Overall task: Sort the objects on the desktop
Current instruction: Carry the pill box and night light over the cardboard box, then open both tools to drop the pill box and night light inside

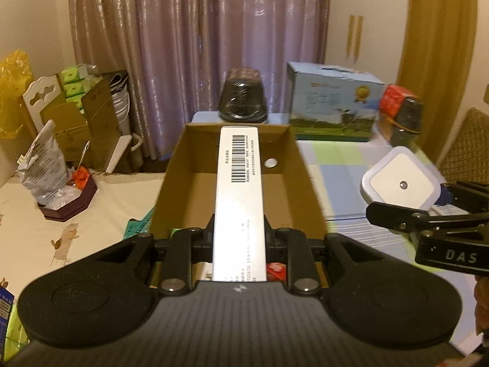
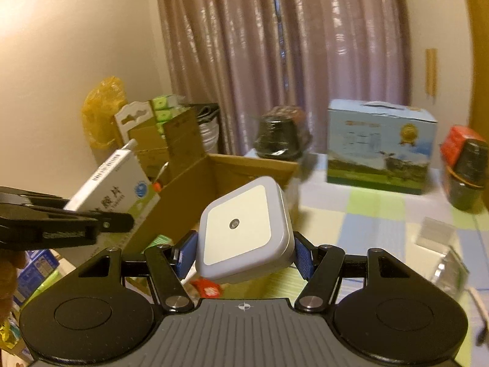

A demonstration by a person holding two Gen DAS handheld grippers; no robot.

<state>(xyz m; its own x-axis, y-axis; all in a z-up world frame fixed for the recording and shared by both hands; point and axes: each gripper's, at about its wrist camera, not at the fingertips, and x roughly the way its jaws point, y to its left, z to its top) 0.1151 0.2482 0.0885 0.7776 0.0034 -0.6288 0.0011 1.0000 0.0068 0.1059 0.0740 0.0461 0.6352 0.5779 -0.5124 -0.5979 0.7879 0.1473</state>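
My left gripper (image 1: 239, 238) is shut on a long white medicine box (image 1: 240, 195) with a barcode, held above the open brown cardboard box (image 1: 308, 189). The medicine box also shows in the right wrist view (image 2: 113, 183), at the left. My right gripper (image 2: 244, 253) is shut on a square white night light (image 2: 243, 232), held in the air to the right of the cardboard box (image 2: 189, 195). The night light also shows in the left wrist view (image 1: 400, 185), at the right.
A blue milk carton (image 1: 333, 104), a black wrapped pot (image 1: 243, 96) and a red-topped jar (image 1: 403, 113) stand at the table's far end. A dark tray with a bag (image 1: 61, 189) sits at the left. A clear plastic box (image 2: 440, 244) lies at the right.
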